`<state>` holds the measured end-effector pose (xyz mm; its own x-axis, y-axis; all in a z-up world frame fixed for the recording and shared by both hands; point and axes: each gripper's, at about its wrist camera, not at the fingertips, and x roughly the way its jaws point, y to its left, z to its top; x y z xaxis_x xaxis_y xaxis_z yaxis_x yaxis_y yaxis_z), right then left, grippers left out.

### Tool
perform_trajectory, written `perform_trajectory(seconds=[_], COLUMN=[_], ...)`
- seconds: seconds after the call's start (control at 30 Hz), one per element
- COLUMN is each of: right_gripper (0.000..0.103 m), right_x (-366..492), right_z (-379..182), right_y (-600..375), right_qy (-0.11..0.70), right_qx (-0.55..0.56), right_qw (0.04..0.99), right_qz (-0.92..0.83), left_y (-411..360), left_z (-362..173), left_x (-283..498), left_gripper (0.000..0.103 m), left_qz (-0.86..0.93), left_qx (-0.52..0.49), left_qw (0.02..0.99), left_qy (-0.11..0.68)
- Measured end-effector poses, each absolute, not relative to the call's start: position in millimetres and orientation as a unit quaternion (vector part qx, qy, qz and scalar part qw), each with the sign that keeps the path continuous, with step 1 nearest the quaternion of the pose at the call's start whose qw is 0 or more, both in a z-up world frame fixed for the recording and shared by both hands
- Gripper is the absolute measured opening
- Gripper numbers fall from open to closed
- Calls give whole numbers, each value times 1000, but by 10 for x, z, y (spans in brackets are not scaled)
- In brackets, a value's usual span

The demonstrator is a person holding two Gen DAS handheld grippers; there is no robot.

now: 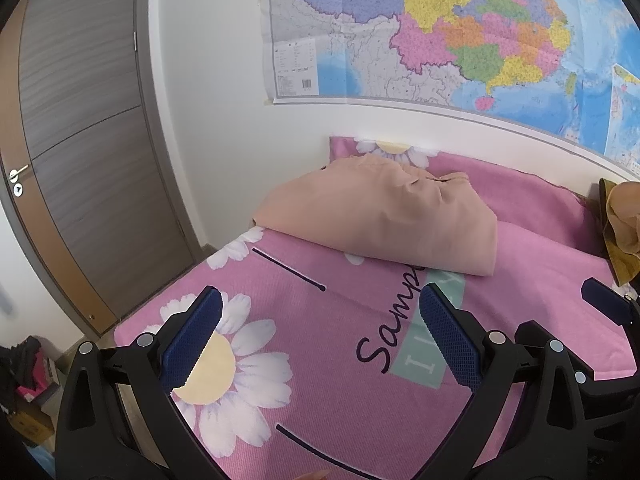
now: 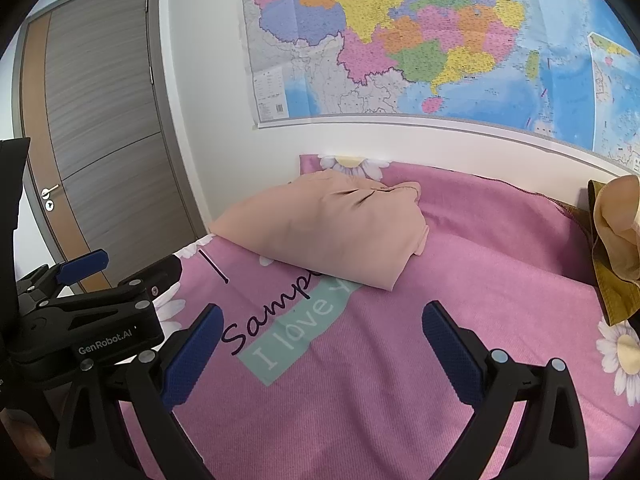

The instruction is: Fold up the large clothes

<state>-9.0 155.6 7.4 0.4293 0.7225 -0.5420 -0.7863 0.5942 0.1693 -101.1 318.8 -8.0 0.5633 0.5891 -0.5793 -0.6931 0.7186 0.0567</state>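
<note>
My left claw (image 1: 320,336) hangs above the pink bedsheet (image 1: 340,400) with its blue-padded fingers (image 1: 196,340) spread wide, and nothing sits between them; they touch no cloth. My right claw (image 2: 322,354) is spread just as wide over the same sheet, also empty, with my left claw showing at its left edge. The folded peach garment (image 1: 384,220) lies ahead of both claws on the bed, toward the wall, resting partly over the printed lettering (image 2: 276,320) on the sheet. A second bundle of tan and mustard cloth (image 2: 616,240) sits at the far right edge of the bed. A coloured map (image 1: 460,28) hangs on the wall above, and a grey door (image 1: 80,120) stands to the left.
</note>
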Motion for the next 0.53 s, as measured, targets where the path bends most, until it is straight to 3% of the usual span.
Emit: perform_trajectory(seconds=[0.17,0.53], right_gripper=[97,97], right_x=[-101,-126], right_z=[64,40], right_y=[1556,1548], right_qy=[293,294], right_qx=[-53,-54], right_qw=[843,844], right_qz=[447,445], left_y=[3179,3166], left_z=[-87,-120], left_x=[-1000,-1025], left_gripper=[94,97], left_qz=[361,359], left_qx=[-85,-96], left_qw=[883,881], left_qy=[289,292])
